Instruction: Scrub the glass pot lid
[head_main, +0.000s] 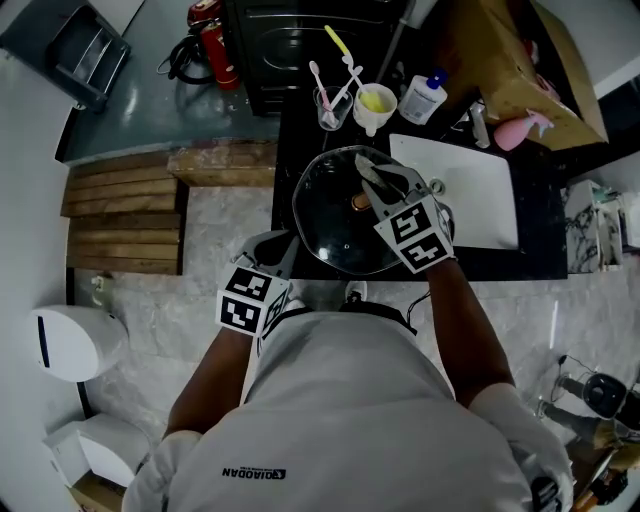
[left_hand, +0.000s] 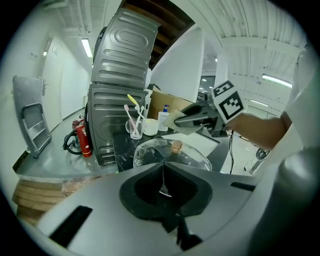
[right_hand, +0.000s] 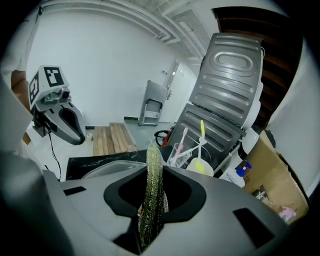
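Lid (head_main: 325, 228) rim clamped in left gripper (left_hand: 162, 186) fingers; pad (right_hand: 152, 170) clamped in right gripper (right_hand: 150, 202) fingers, held above knob (head_main: 358, 201); scrubbing judged underway; next, pad to be pressed onto glass.

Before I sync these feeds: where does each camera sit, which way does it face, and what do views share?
Head view: on the person's head, steeply down at the glass pot lid; arms, torso show.
Left gripper view: on the left tool, gripping the lid's rim, facing the right tool.
Right gripper view: on the right tool, clamping a scrub pad, facing the left tool.
All three share the lid.
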